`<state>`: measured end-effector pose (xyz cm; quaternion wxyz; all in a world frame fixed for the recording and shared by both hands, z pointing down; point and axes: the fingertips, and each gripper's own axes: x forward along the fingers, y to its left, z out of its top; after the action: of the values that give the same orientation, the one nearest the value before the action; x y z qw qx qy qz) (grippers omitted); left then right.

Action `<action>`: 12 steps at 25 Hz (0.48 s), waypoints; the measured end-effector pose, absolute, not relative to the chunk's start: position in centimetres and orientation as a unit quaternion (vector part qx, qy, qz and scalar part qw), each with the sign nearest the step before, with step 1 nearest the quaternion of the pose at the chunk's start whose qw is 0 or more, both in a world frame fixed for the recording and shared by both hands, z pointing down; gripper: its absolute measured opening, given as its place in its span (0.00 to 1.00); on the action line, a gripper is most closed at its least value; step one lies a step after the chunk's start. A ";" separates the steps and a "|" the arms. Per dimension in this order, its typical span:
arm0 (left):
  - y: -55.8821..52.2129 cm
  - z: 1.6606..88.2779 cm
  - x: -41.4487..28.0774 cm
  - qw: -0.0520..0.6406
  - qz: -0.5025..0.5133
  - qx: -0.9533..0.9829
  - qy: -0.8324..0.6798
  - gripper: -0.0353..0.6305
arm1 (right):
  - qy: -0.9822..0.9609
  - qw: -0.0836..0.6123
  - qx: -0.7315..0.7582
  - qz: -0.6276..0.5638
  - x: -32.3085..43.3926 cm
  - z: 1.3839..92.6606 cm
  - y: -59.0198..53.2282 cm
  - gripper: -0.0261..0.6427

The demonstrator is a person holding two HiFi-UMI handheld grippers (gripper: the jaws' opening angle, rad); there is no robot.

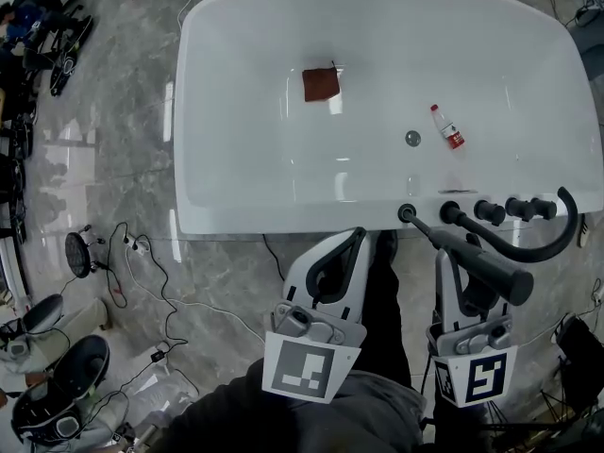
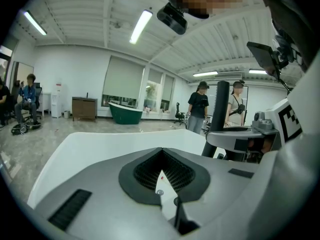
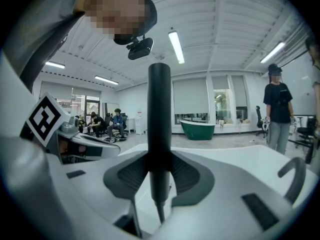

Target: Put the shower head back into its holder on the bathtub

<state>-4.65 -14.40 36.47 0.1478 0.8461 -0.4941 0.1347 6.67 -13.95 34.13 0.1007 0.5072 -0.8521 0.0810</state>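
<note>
A black stick-shaped shower head (image 1: 486, 267) slants from the round holder (image 1: 408, 213) on the near rim of the white bathtub (image 1: 283, 220) back toward me. My right gripper (image 1: 460, 256) is shut on its handle. In the right gripper view the shower head (image 3: 159, 114) stands upright between the pads of that gripper (image 3: 160, 176). Its thin end reaches the holder; whether it is seated I cannot tell. My left gripper (image 1: 357, 239) hangs just before the rim, shut and holding nothing, as the left gripper view also shows of this gripper (image 2: 162, 176).
Black knobs (image 1: 491, 212) and a curved black spout (image 1: 543, 239) line the rim right of the holder. Inside the tub lie a brown cloth (image 1: 321, 84), a small bottle (image 1: 447, 127) and the drain (image 1: 412, 139). Cables (image 1: 142, 272) trail over the floor at left. People stand in the room beyond.
</note>
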 end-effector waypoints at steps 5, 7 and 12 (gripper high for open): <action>-14.2 37.5 -4.5 0.158 0.138 0.845 -0.492 0.06 | -0.848 0.109 0.511 0.087 7.0 35.9 -14.3 0.25; -14.1 37.9 -4.5 0.162 0.140 0.844 -0.492 0.06 | -0.847 0.114 0.511 0.091 7.1 36.7 -14.3 0.25; -14.1 39.3 -4.3 0.170 0.147 0.843 -0.489 0.06 | -0.848 0.124 0.506 0.093 6.9 38.6 -14.4 0.25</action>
<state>-4.26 -14.06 39.26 0.1704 0.8430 -0.4887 0.1466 6.90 -14.45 38.56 0.1238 0.5064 -0.8482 0.0934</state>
